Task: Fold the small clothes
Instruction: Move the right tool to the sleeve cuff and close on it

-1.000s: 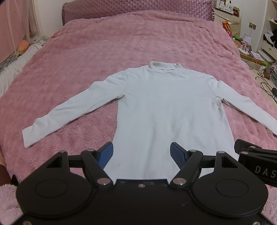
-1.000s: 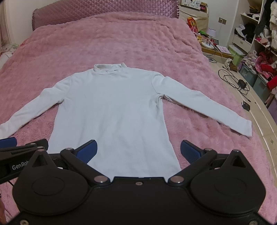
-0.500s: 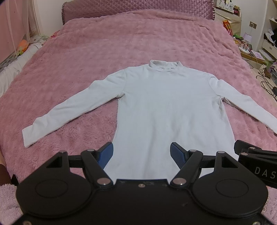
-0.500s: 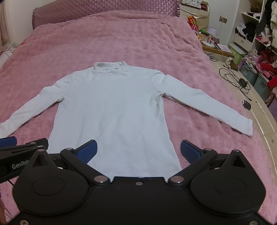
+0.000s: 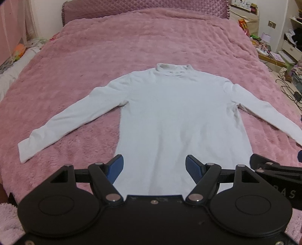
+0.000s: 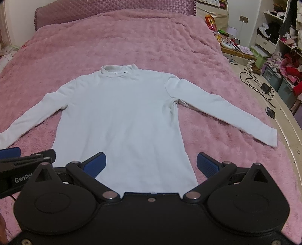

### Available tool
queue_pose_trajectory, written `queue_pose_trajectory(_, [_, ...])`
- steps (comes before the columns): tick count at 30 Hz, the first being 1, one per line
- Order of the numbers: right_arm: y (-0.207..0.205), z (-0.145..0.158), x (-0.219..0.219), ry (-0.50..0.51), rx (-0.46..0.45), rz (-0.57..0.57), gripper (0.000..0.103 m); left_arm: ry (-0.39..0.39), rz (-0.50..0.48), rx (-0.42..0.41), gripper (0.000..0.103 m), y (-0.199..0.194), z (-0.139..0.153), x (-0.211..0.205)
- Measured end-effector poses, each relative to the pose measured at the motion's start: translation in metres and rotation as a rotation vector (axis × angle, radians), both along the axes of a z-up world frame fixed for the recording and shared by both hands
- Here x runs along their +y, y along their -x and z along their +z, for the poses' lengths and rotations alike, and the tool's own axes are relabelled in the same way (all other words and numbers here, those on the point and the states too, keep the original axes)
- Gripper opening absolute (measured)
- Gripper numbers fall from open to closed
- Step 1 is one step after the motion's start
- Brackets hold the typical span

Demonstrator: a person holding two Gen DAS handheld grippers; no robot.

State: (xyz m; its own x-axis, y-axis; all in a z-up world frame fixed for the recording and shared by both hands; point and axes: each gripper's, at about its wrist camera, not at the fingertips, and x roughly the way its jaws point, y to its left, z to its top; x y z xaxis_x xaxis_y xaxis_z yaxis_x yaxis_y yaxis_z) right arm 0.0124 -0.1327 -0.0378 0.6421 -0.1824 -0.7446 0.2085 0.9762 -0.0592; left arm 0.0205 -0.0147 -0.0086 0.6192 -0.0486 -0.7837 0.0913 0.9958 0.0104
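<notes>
A white long-sleeved turtleneck top [image 5: 173, 116] [image 6: 122, 116] lies flat and face up on a pink fluffy bed cover [image 5: 132, 43] [image 6: 122, 37], collar away from me, both sleeves spread outward. My left gripper [image 5: 154, 166] hovers open over the hem's left half, nothing between its blue pads. My right gripper [image 6: 151, 164] is open above the hem's right half, also holding nothing. Each gripper shows at the edge of the other's view. The hem itself is hidden behind the gripper bodies.
The bed's right edge borders a floor with cables [image 6: 253, 83], storage boxes [image 6: 273, 75] and shelves of clutter [image 6: 283, 37]. A quilted headboard [image 5: 147, 7] stands at the far end. Bedding and a small orange thing [image 5: 20, 50] lie along the left side.
Both views shifted slightly: the top sits a little lower and closer in frame than a second ago. Both grippers stay open and nothing has been gripped.
</notes>
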Motion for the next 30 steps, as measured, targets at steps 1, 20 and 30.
queue_pose_trajectory(1, [0.0, 0.0, 0.0, 0.001, -0.002, -0.004, 0.103, -0.002, -0.005, -0.003, 0.076, -0.001, 0.0, -0.002])
queue_pose_trajectory(20, [0.006, -0.002, -0.159, 0.02, -0.31, -0.31, 0.103, 0.111, -0.241, -0.066, 0.076, -0.077, -0.01, -0.104])
queue_pose_trajectory(30, [0.014, -0.059, -0.284, -0.072, -0.324, -0.65, 0.101, 0.169, -0.378, -0.061, 0.076, -0.132, -0.042, -0.186])
